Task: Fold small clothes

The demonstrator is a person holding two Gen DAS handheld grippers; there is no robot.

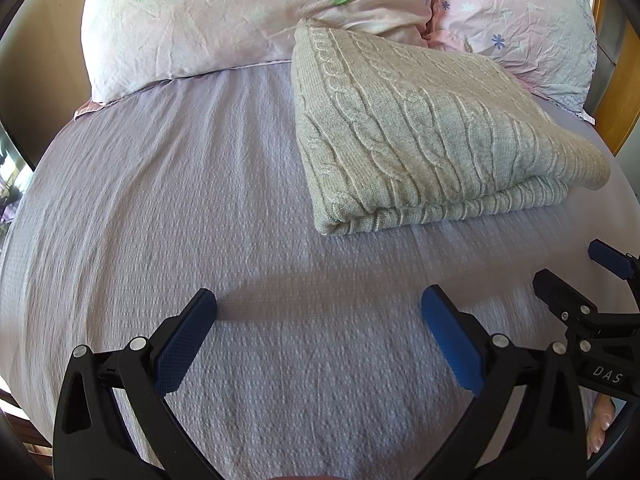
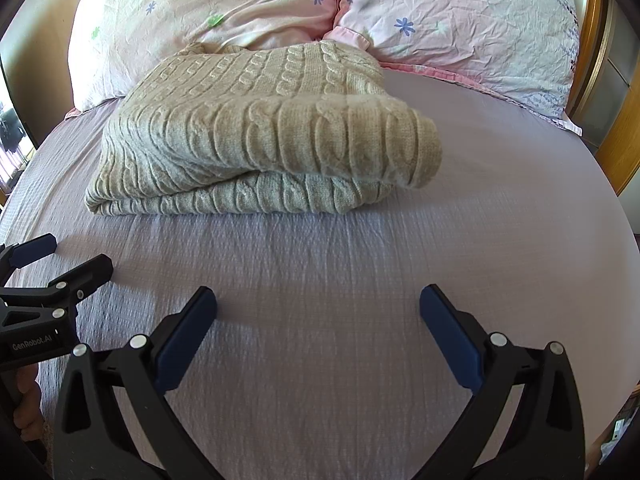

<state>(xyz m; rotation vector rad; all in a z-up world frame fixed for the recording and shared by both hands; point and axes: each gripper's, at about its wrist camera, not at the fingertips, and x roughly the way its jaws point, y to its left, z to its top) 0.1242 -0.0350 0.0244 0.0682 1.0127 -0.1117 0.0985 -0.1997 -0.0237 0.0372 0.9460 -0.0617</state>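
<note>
A beige cable-knit sweater (image 1: 420,128) lies folded into a thick rectangle on the lilac bed sheet (image 1: 160,208), near the pillows. It also shows in the right wrist view (image 2: 256,136), with its top layer rolled over at the right end. My left gripper (image 1: 319,300) is open and empty, hovering over bare sheet in front of the sweater. My right gripper (image 2: 318,298) is open and empty too, also short of the sweater. Each gripper shows at the edge of the other's view: the right one (image 1: 576,276) and the left one (image 2: 64,260).
Two pink floral pillows (image 2: 224,4) (image 2: 472,28) lie at the head of the bed behind the sweater. A wooden bed frame (image 2: 616,128) runs along the right. The sheet (image 2: 480,208) lies open to the right of the sweater and in front of it.
</note>
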